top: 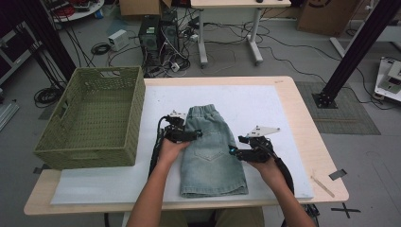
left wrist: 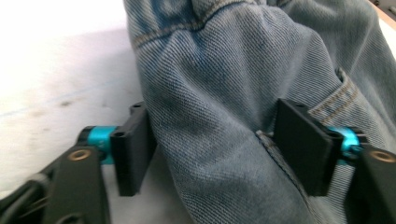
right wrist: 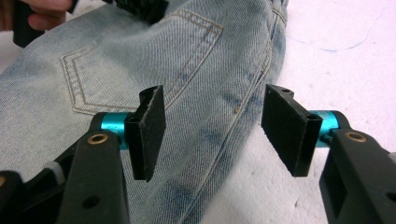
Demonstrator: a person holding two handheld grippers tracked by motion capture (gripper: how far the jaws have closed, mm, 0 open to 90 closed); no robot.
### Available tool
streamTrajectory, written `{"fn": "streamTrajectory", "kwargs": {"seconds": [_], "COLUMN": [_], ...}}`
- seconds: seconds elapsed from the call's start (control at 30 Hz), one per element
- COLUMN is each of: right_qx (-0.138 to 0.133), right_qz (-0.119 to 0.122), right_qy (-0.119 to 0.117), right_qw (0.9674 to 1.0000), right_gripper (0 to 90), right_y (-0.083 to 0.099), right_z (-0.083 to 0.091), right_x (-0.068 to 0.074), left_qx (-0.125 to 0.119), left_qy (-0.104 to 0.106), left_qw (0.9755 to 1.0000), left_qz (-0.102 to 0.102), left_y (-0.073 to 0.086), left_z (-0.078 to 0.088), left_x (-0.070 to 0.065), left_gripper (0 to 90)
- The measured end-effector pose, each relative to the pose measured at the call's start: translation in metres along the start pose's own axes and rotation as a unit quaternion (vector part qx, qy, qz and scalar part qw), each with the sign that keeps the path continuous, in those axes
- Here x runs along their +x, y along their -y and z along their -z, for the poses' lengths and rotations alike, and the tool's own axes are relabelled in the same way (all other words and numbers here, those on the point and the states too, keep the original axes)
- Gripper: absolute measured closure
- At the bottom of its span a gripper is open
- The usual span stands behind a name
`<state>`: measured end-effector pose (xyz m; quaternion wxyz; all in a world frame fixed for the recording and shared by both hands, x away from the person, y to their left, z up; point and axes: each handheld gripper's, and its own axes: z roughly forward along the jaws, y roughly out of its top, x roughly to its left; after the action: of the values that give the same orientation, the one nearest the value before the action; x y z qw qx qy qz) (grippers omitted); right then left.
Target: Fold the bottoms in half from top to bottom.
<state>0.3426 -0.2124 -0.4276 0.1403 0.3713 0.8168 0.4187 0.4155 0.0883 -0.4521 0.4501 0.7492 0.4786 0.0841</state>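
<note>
High view gives us the denim shorts lying flat on the white mat that covers the table, roughly at the middle of the mat, waistband toward the far edge and leg hems close to the near edge. A green woven basket stands on the table's left end, just beside the shorts but apart from them. We see the left gripper at the left side seam of the shorts, below the waistband, and the right gripper at the right side seam, about level with the back pocket. In the left gripper view, our left gripper has a raised fold of denim between its pads; the pad on the left of that view sits against the cloth and the other lies against the fabric near a pocket corner, though we cannot tell whether they are squeezing it. In the right gripper view, our right gripper is released, its jaws spread wide over the shorts' edge: one pad over the denim, the other over the white mat, with clear gaps to the seam that runs between them. The back pocket lies just beyond the pad on the left there.
</note>
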Motion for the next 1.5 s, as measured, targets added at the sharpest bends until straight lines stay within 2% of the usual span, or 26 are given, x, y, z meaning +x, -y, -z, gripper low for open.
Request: {"fn": "streamTrajectory", "kwargs": {"seconds": [0.03, 0.1, 0.2, 0.27, 0.4, 0.57, 0.67, 0.8, 0.9, 0.93, 0.97, 1.03, 1.1, 1.2, 1.27, 1.33, 1.43, 1.5], "right_qx": [-0.001, -0.003, -0.003, -0.004, -0.011, -0.027, -0.034, -0.04, -0.037, -0.037, -0.038, -0.043, -0.044, -0.034, -0.016, 0.0, 0.021, 0.037], "right_qz": [-0.002, -0.003, -0.006, -0.009, -0.013, -0.02, -0.011, -0.001, 0.009, 0.014, 0.018, 0.025, 0.028, 0.036, 0.054, 0.058, 0.067, 0.079], "right_qy": [0.001, 0.001, 0.001, 0.0, -0.002, -0.012, -0.022, -0.04, -0.053, -0.056, -0.062, -0.076, -0.096, -0.112, -0.099, -0.088, -0.055, -0.029], "right_qw": [1.0, 1.0, 1.0, 1.0, 0.9999, 0.9994, 0.9991, 0.9984, 0.9979, 0.9976, 0.9972, 0.9958, 0.994, 0.9925, 0.9935, 0.9945, 0.996, 0.9957], "right_gripper": [40.6, 40.2, 39.3, 39.1, 39.0, 44.3, 52.0, 68.2, 78.5, 82.2, 84.1, 85.7, 86.1, 86.1, 86.1, 86.2, 89.2, 90.0], "right_y": [0.0, 0.0, 0.0, 0.0, -0.001, -0.004, -0.009, -0.015, -0.017, -0.018, -0.02, -0.023, -0.027, -0.033, -0.037, -0.039, -0.038, -0.035], "right_z": [0.0, 0.0, 0.001, 0.001, 0.002, 0.004, 0.003, -0.003, -0.01, -0.013, -0.016, -0.021, -0.029, -0.043, -0.054, -0.063, -0.069, -0.07], "right_x": [0.0, -0.001, -0.001, -0.001, -0.001, 0.001, 0.007, 0.016, 0.024, 0.027, 0.031, 0.038, 0.045, 0.054, 0.06, 0.061, 0.06, 0.06], "left_qx": [-0.001, -0.002, -0.022, -0.029, -0.053, -0.09, -0.105, -0.123, -0.127, -0.126, -0.126, -0.126, -0.126, -0.127, -0.125, -0.119, -0.118, -0.117], "left_qy": [0.005, 0.021, 0.035, 0.043, 0.067, 0.102, 0.117, 0.137, 0.147, 0.147, 0.147, 0.149, 0.152, 0.157, 0.161, 0.163, 0.169, 0.17], "left_qw": [1.0, 0.9998, 0.9991, 0.9986, 0.9962, 0.9907, 0.9873, 0.9815, 0.9781, 0.9773, 0.9773, 0.9762, 0.9753, 0.9742, 0.9737, 0.9733, 0.9715, 0.9705], "left_qz": [0.002, 0.005, 0.009, 0.011, 0.013, -0.006, -0.025, -0.051, -0.075, -0.085, -0.085, -0.096, -0.098, -0.101, -0.101, -0.109, -0.118, -0.124], "left_y": [0.0, 0.001, 0.004, 0.004, 0.004, 0.001, -0.001, -0.004, -0.006, -0.006, -0.006, -0.006, -0.006, -0.006, -0.006, -0.005, 0.0, 0.005], "left_z": [0.0, 0.0, 0.002, 0.003, 0.006, 0.013, 0.019, 0.026, 0.031, 0.032, 0.032, 0.034, 0.034, 0.036, 0.037, 0.039, 0.043, 0.045], "left_x": [0.0, 0.002, 0.001, 0.002, 0.004, 0.001, -0.001, -0.006, -0.008, -0.009, -0.009, -0.01, -0.01, -0.009, -0.009, -0.009, -0.008, -0.008], "left_gripper": [39.1, 51.1, 69.7, 73.4, 75.1, 75.6, 75.6, 75.6, 75.6, 75.6, 75.6, 75.6, 75.6, 75.5, 75.5, 75.6, 75.8, 75.9]}}
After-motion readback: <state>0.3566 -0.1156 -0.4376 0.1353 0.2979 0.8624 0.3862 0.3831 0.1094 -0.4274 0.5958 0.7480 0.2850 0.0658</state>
